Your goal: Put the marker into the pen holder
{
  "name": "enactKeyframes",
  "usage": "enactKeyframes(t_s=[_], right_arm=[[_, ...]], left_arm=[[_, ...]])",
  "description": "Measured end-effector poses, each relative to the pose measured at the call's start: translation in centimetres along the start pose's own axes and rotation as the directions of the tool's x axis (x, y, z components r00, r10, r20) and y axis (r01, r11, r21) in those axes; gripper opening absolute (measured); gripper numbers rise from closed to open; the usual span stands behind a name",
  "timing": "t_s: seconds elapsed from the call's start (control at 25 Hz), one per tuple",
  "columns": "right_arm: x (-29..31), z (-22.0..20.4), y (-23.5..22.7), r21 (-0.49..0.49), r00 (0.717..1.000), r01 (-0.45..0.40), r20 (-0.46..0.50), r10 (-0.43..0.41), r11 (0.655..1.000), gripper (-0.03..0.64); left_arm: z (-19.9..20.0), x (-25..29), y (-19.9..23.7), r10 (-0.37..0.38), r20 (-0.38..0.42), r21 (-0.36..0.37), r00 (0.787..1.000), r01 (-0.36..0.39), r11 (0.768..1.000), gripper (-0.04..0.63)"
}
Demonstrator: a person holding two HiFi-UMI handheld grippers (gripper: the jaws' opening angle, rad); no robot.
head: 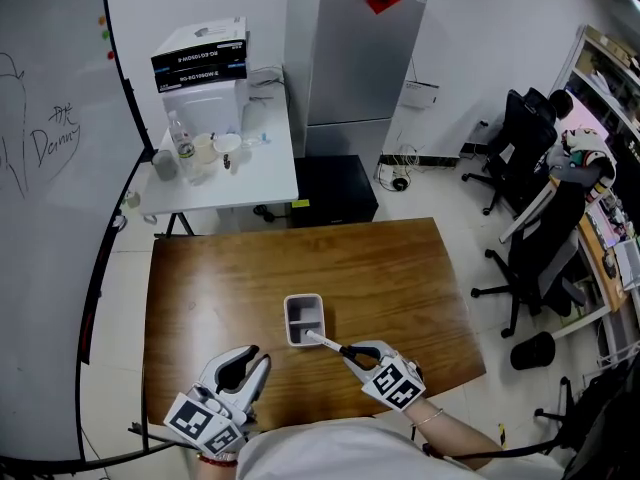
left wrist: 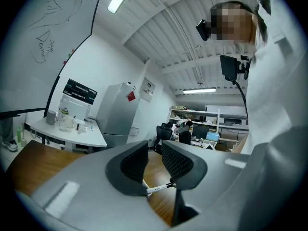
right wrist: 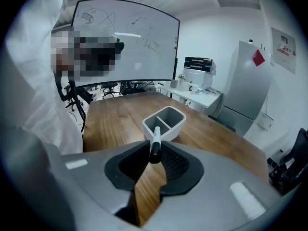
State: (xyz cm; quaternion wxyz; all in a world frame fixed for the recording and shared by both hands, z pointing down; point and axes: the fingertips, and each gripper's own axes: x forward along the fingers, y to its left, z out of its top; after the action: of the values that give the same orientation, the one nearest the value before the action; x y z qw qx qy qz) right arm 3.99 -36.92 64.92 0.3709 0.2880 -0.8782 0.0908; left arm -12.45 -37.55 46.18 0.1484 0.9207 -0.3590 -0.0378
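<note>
The marker (head: 327, 344), white with a black cap, is pinched between the fingers of my right gripper (head: 352, 353), which is shut on it. Its white end reaches the near rim of the pen holder (head: 288, 320), a small white two-compartment box on the wooden table (head: 400, 278). In the right gripper view the marker (right wrist: 156, 146) points at the holder (right wrist: 179, 121) from between that gripper's (right wrist: 155, 159) jaws. My left gripper (head: 250, 365) hovers at the table's near left edge, holding nothing. In the left gripper view its jaws (left wrist: 155, 160) stand slightly apart, with the marker (left wrist: 159, 188) visible through the gap.
A white side table (head: 270, 183) behind the wooden one carries a bottle, cups and a box. A whiteboard (head: 50, 168) stands at the left. Black office chairs (head: 530, 218) are on the right. A grey cabinet (head: 365, 58) and a black unit (head: 335, 190) stand behind.
</note>
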Motion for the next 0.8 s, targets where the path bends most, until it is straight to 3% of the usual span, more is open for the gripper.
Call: enactKeyframes(t_s=[0.36, 0.44, 0.8], right_arm=[[1.9, 2.1, 0.1, -0.015, 0.999, 0.032, 0.036, -0.031, 0.999, 0.066], [1.7, 2.4, -0.1, -0.015, 0.997, 0.049, 0.052, -0.048, 0.999, 0.103], [-0.2, 3.4, -0.1, 0.049, 0.988, 0.116, 0.096, -0.12, 0.992, 0.106]], left_arm=[[0.1, -1.2, 0.6, 0.017, 0.0, -0.005, 1.0, -0.017, 1.0, 0.06], [0.0, -1.2, 0.5, 0.011, -0.003, -0.003, 1.0, -0.011, 1.0, 0.06], [0.1, -2.1, 0.1, -0.027, -0.005, -0.007, 1.0, 0.027, 1.0, 0.06]])
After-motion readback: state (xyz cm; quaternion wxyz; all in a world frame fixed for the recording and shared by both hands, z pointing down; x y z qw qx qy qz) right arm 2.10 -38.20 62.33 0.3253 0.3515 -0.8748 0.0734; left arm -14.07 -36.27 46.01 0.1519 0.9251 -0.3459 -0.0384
